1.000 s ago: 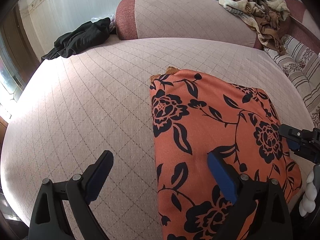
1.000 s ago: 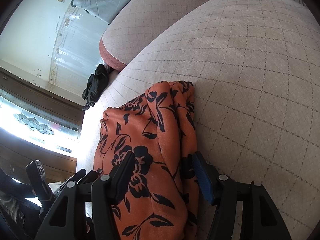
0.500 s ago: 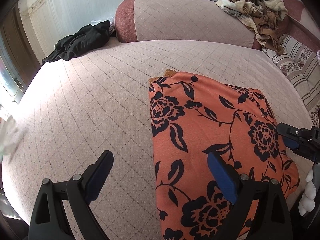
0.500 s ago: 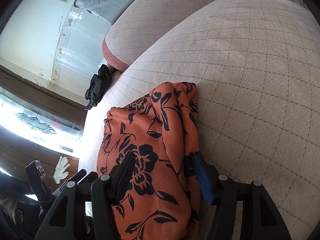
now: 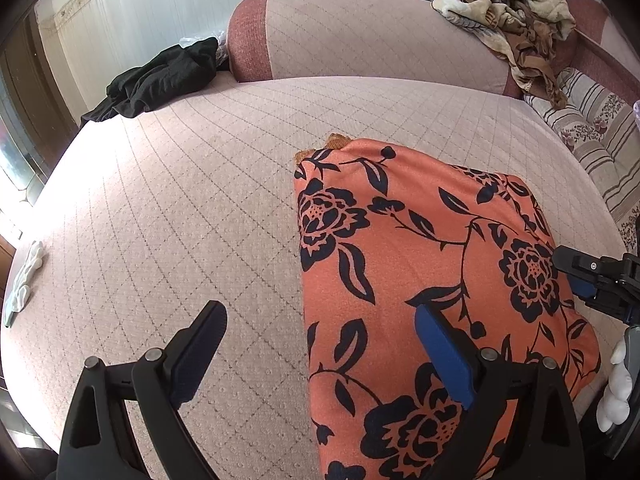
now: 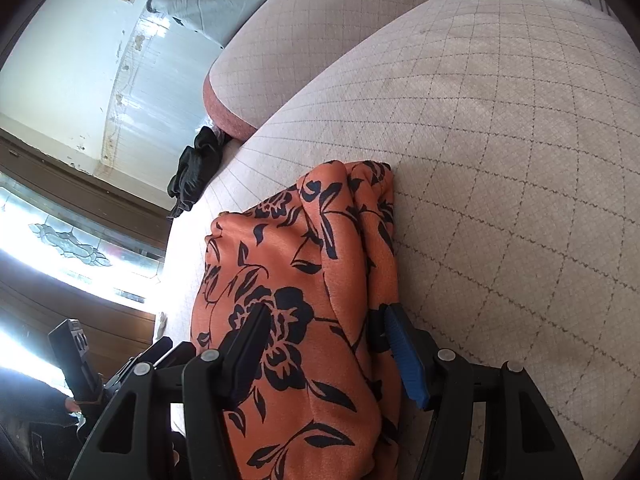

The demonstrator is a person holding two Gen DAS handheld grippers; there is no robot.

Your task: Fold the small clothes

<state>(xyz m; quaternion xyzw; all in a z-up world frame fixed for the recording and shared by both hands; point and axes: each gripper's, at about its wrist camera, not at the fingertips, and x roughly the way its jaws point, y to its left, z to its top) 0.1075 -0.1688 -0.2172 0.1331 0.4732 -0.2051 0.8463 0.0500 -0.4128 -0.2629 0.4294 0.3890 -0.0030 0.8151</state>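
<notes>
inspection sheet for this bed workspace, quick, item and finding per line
surface: pink quilted bed cover, mostly bare.
job's things: orange floral garment lying folded on the cover.
clutter: black garment at the far edge; beige patterned cloth heaped on the bolster; white glove at the left edge.
grippers: left gripper open above the garment's left edge; right gripper open, fingers astride the garment's thick side.
cables: nothing seen.
surroundings: striped cushion, bright window.
</notes>
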